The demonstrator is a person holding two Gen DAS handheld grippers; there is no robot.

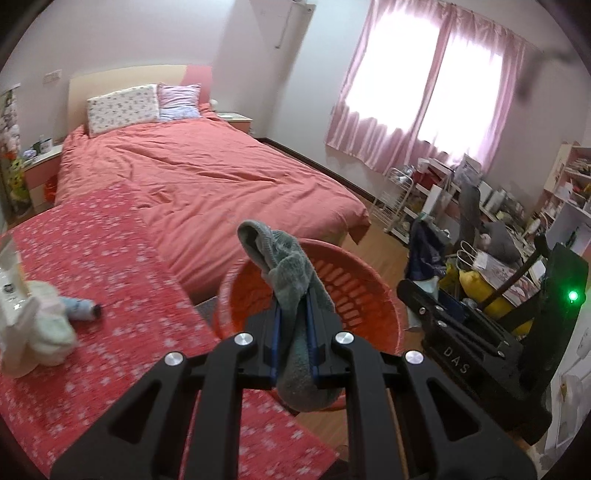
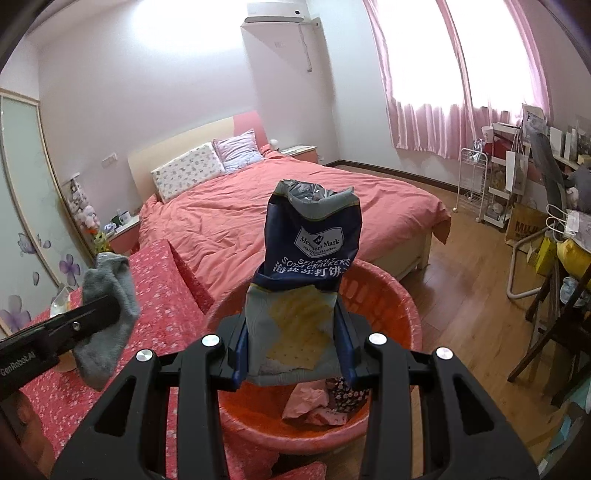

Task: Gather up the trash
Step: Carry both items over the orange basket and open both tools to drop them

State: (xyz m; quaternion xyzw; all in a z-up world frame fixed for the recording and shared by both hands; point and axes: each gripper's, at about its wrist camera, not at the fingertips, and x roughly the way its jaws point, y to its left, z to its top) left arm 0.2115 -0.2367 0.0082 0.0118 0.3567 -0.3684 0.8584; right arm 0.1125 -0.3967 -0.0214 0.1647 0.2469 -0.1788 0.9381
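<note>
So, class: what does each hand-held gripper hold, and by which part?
Left hand-held gripper: grey sock, by its middle. Right hand-held gripper: cracker bag, by its lower part.

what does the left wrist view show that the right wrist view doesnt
Only the left wrist view: pale balled socks and a small light-blue sock lying on the red flowered cover.

Only the right wrist view: pink crumpled scraps inside the orange plastic basket, and a white air conditioner.

Both: the grey sock in the left tongs, the navy cracker bag in the right tongs, the basket and the coral bed.
</note>
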